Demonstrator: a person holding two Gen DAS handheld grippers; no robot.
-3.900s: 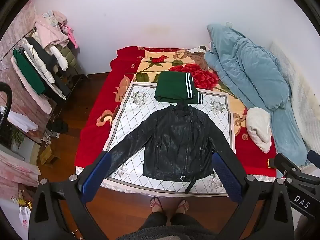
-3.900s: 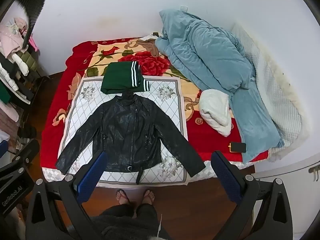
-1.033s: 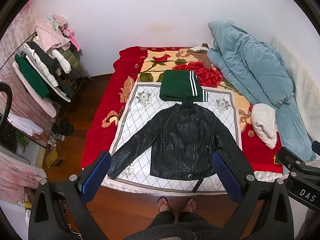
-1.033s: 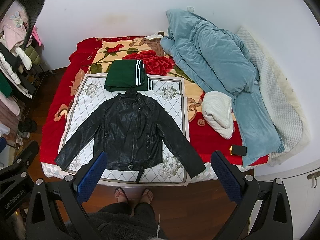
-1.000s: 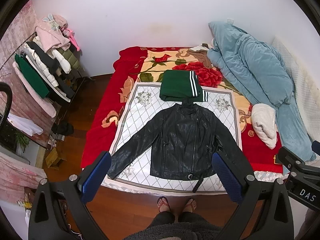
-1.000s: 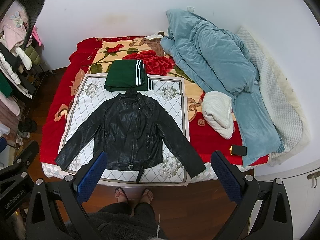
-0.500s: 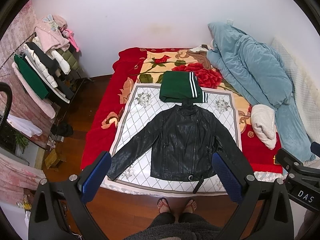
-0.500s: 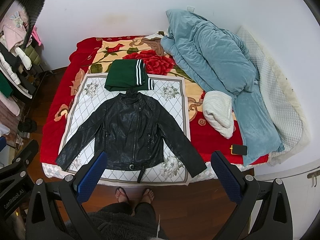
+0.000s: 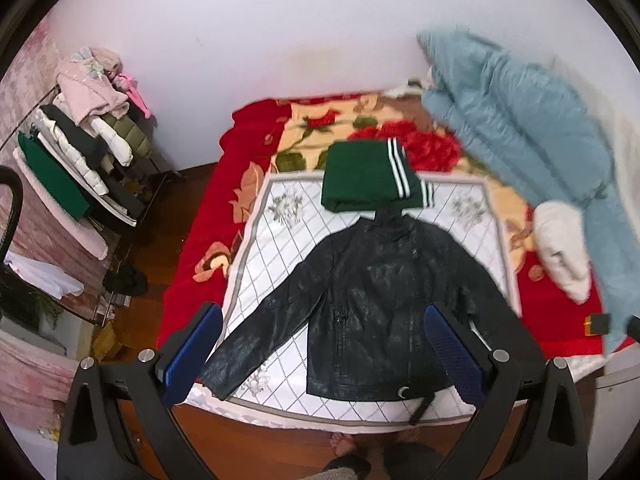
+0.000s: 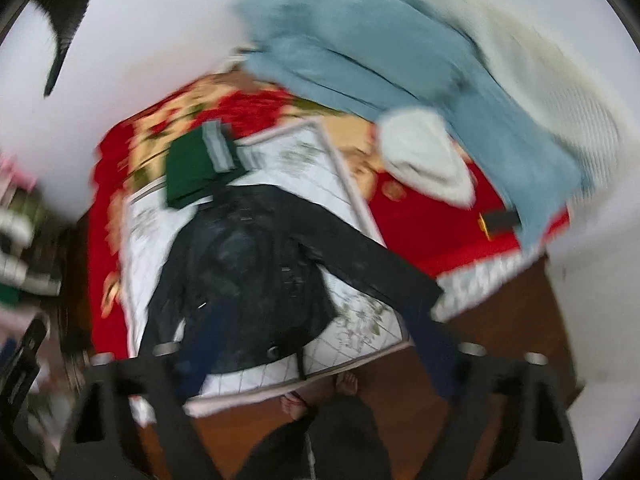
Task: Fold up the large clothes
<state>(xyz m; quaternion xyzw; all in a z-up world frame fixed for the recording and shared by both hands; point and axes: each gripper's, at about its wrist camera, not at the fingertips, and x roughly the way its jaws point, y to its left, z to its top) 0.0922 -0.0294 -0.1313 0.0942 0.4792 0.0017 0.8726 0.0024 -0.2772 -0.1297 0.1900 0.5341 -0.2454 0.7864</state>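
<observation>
White wall (image 9: 280, 32), wooden floor (image 9: 176, 216)
</observation>
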